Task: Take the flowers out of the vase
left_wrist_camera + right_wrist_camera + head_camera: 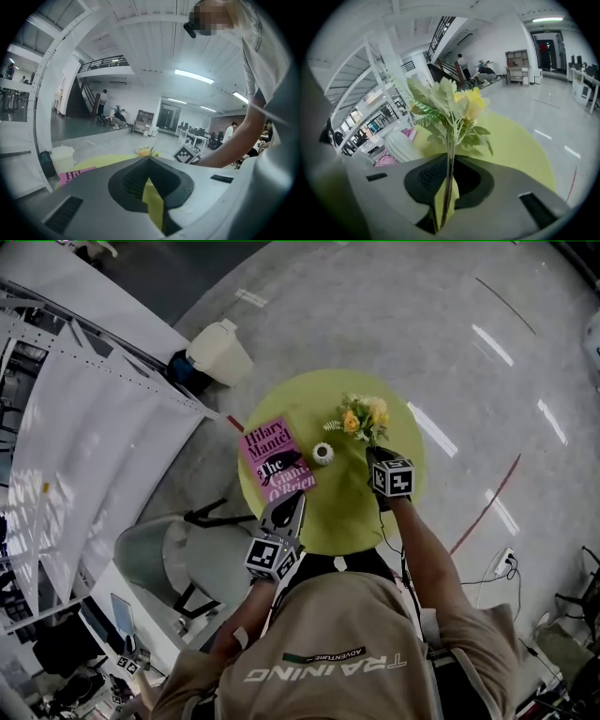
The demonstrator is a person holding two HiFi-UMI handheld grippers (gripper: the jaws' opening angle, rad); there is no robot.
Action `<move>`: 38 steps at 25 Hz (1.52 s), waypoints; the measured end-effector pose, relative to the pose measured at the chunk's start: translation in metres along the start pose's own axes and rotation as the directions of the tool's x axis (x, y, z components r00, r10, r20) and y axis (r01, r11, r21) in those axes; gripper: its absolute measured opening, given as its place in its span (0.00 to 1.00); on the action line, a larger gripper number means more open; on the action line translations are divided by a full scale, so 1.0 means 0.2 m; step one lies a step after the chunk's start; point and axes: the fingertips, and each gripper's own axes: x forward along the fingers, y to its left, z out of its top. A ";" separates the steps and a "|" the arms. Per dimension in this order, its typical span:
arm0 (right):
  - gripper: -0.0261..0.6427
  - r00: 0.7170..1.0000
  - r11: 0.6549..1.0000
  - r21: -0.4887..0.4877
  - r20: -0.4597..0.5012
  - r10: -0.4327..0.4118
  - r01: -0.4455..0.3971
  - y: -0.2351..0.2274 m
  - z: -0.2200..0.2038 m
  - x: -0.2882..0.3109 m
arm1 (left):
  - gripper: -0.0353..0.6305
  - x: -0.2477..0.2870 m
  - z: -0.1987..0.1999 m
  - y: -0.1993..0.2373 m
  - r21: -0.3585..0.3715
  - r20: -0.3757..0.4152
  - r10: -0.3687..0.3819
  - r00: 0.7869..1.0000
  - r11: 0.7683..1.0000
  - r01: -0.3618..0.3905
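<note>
A small bunch of flowers (361, 418) with yellow blooms and green leaves hangs low over the round yellow-green table (347, 512), out of the vase. My right gripper (373, 452) is shut on the stems, which run between its pads in the right gripper view, flowers (450, 110) standing past the tips of the right gripper (450, 157). The white ribbed vase (322, 454) stands upright just left of the bunch, seen close by as the vase (401, 145). My left gripper (295, 495) hovers at the table's near left edge, shut with nothing in it; the left gripper (149, 159) faces the flowers (146, 151).
A pink book (275, 458) lies on the table left of the vase. A white bin (220, 351) stands on the floor beyond the table. A grey chair (178, 559) sits at the near left. White shelving runs along the left.
</note>
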 end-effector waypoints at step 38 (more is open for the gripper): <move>0.04 0.927 0.958 -0.148 0.254 0.276 -0.245 0.55 0.23 -0.48 | 0.06 -0.14 0.01 0.03 0.008 0.055 -0.019 0.998 1.000 0.018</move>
